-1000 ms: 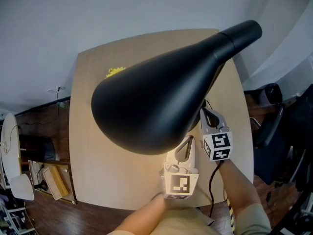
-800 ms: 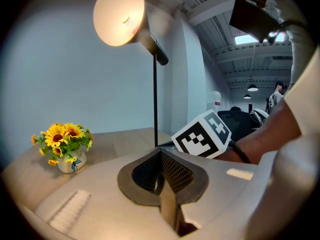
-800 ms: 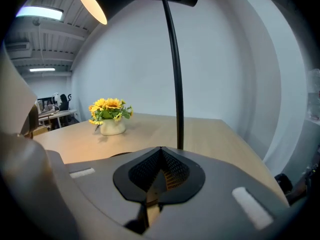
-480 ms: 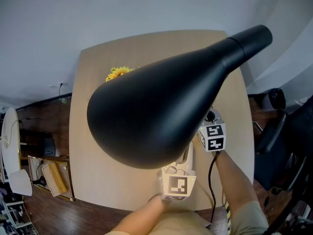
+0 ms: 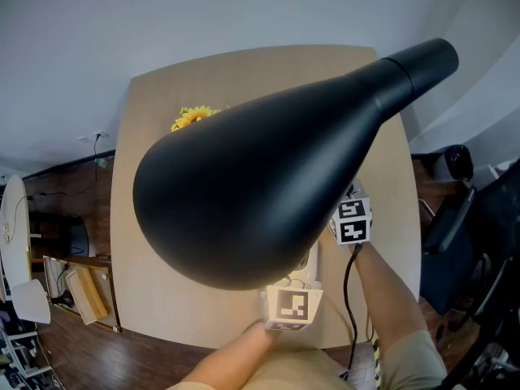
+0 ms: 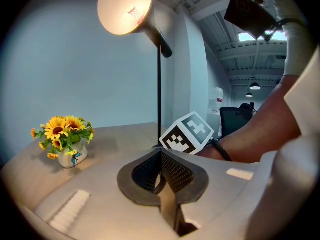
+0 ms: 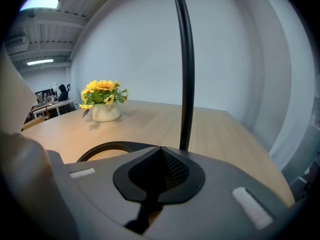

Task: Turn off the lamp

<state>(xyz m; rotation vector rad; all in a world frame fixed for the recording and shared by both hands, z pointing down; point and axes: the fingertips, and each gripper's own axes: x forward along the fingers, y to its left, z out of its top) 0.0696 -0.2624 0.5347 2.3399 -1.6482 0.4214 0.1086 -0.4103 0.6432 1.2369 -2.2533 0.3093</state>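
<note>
A black lamp shade (image 5: pixel 260 185) fills the middle of the head view and hides both grippers' jaws; only their marker cubes show, the left (image 5: pixel 291 307) and the right (image 5: pixel 352 220). The lamp is lit (image 6: pixel 125 6) on a thin black pole (image 6: pixel 159 84). My left gripper (image 6: pixel 161 153) is shut on nothing, with the right cube (image 6: pixel 187 134) just beyond it. My right gripper (image 7: pixel 161 149) is shut and empty, just short of the pole (image 7: pixel 186 69) and the lamp's round base (image 7: pixel 107 149).
A white vase of sunflowers (image 5: pixel 192 117) stands at the far left of the wooden table (image 5: pixel 244 71). A black cable (image 5: pixel 348 287) runs along the right forearm. A dark chair (image 5: pixel 455 210) stands off the table's right edge, and shelving (image 5: pixel 81 295) is on the floor at left.
The right gripper has moved forward under the shade toward the lamp's pole, so its jaws no longer show in the head view. The shade looms larger. The left gripper has barely shifted.
</note>
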